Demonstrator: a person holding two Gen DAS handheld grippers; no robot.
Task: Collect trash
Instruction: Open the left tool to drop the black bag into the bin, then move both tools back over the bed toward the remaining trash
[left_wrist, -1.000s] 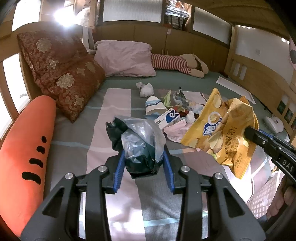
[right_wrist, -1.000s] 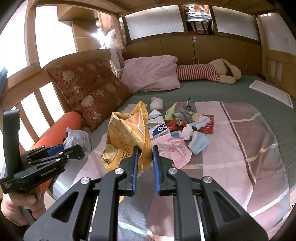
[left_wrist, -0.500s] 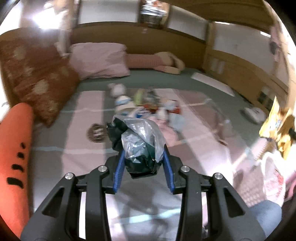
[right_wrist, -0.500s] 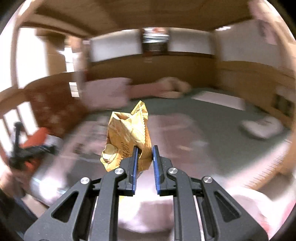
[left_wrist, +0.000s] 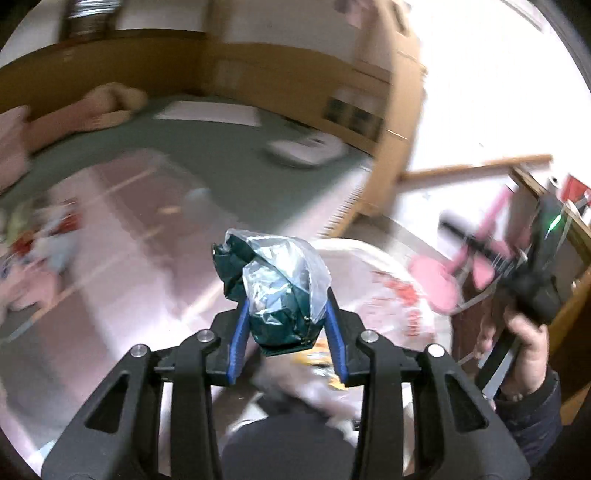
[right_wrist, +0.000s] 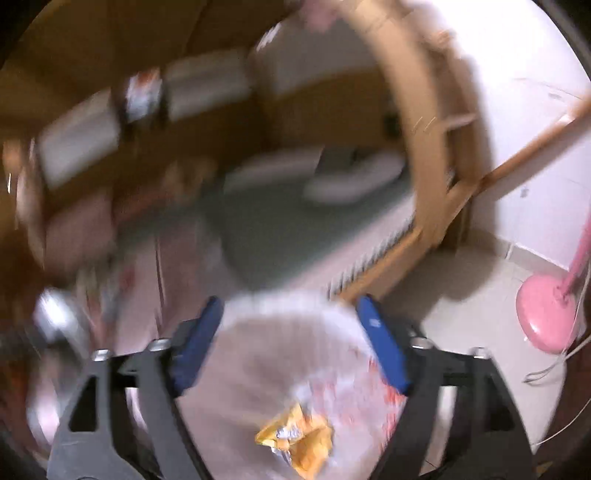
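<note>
Left wrist view: my left tool (left_wrist: 284, 328) carries one crumpled plastic bag (left_wrist: 275, 284) over the white trash bag (left_wrist: 406, 295) at lower right.
Its jaws are opening, the wad between them and pads touching, so it can drop in.

Right wrist view: my right tool (right_wrist: 291, 343) is opening and empty; one yellow chip bag (right_wrist: 299, 441) lies released inside the trash bag, low in frame.
</note>
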